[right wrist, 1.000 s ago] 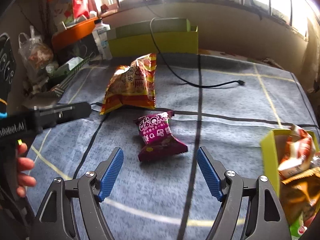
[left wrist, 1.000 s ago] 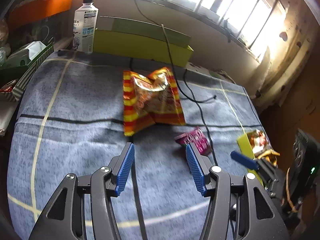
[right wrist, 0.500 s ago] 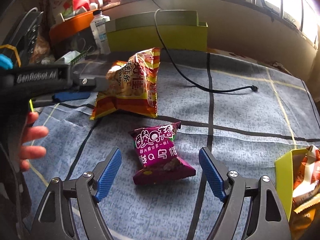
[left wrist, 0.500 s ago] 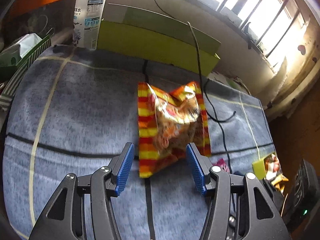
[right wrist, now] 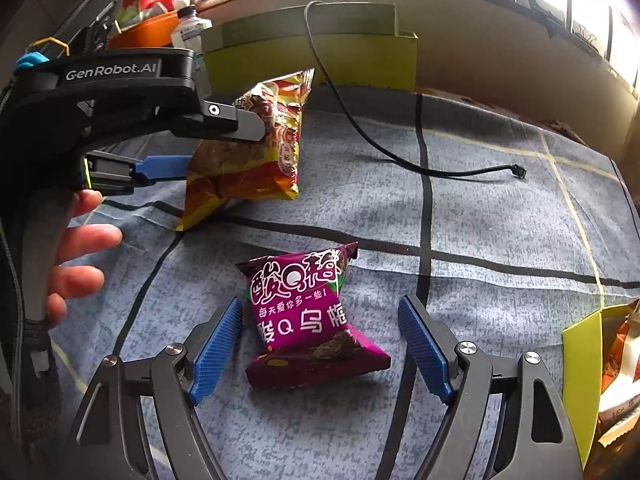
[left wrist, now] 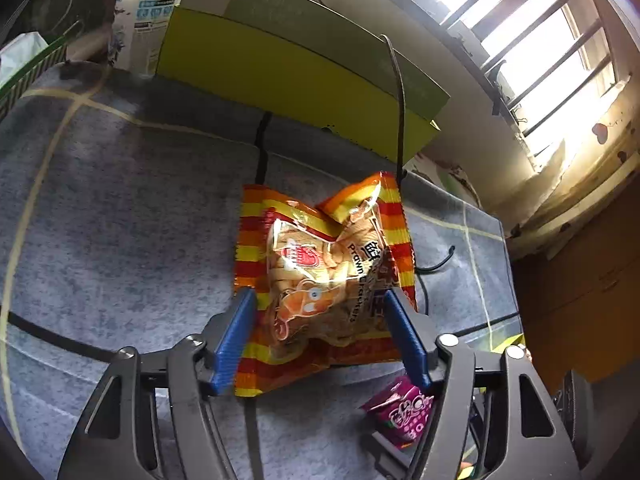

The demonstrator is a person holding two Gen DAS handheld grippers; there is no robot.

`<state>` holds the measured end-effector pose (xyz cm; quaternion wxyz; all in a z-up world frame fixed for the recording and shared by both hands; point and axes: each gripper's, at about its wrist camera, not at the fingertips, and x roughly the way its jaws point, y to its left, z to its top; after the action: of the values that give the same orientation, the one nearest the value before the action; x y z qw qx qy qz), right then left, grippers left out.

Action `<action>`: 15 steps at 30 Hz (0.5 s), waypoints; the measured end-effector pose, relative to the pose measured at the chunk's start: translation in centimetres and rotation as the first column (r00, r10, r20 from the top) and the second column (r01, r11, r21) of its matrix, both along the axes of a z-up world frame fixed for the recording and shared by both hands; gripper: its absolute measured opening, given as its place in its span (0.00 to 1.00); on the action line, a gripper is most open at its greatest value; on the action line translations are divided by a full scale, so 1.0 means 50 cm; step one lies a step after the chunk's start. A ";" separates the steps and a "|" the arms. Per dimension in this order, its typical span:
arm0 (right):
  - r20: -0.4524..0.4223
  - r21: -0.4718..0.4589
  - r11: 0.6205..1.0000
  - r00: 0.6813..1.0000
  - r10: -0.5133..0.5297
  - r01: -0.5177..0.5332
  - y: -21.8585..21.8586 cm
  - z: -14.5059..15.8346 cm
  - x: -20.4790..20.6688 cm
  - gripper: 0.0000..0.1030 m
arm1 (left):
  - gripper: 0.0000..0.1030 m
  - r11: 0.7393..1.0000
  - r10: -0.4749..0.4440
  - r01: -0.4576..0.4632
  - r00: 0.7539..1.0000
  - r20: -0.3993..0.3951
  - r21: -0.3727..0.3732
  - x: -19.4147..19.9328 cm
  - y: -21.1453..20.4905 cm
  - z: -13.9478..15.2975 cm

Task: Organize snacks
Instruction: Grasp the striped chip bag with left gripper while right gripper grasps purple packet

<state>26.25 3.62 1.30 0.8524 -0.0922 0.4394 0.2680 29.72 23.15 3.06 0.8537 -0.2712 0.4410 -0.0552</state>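
Now both tools tilt down, open: left [left wrist: 318, 334] apparently straddling prawn crackers [left wrist: 320, 276], right [right wrist: 320, 346] around plum candy [right wrist: 308, 316].

The cracker bag [left wrist: 324, 276] is glossy, crinkled foil; the purple sweet pack [right wrist: 308, 316] is shiny plastic film. The grey cloth [right wrist: 480, 220] over the worktop looks matt and felt-like. The yellow box [left wrist: 280, 76] is matt card.

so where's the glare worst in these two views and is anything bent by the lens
Left wrist view: the window blows out white at upper right, and glare streaks the prawn cracker bag. Right wrist view: light washes out the top right corner, yet the purple snack pack reads sharp. Both views bow the grey cloth's lines outward at the edges.
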 end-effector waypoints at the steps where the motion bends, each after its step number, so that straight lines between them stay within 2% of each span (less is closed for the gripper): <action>1: 0.002 -0.001 1.000 1.000 -0.002 0.002 0.001 0.000 0.002 0.78 | 0.65 1.000 -0.003 0.003 1.000 0.000 0.016 0.002 -0.005 0.001; 4: 0.008 -0.017 1.000 1.000 -0.012 0.012 0.007 -0.002 0.007 0.78 | 0.65 0.997 -0.028 0.029 1.000 -0.011 0.071 0.008 -0.019 -0.002; 8: 0.011 -0.023 1.000 1.000 -0.014 0.014 0.011 -0.005 0.014 0.78 | 0.69 0.997 -0.025 0.027 0.999 -0.025 0.072 0.015 -0.021 -0.007; 10: 0.008 -0.021 1.000 1.000 -0.017 0.018 0.011 -0.007 0.017 0.78 | 0.70 0.997 -0.023 0.028 0.996 -0.081 0.068 0.021 -0.021 -0.028; 13: 0.006 -0.015 1.000 1.000 -0.019 0.019 0.009 -0.009 0.019 0.78 | 0.70 0.988 -0.030 0.039 0.998 -0.059 0.152 0.018 -0.041 -0.027; 15: 0.003 -0.008 1.000 1.000 -0.020 0.020 0.005 -0.010 0.022 0.78 | 0.70 0.983 -0.020 0.031 0.998 -0.060 0.179 0.019 -0.049 -0.029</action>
<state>27.33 3.85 0.80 0.8554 -0.0914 0.4399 0.2576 30.67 20.68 1.63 0.8609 -0.1890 0.4721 -0.0184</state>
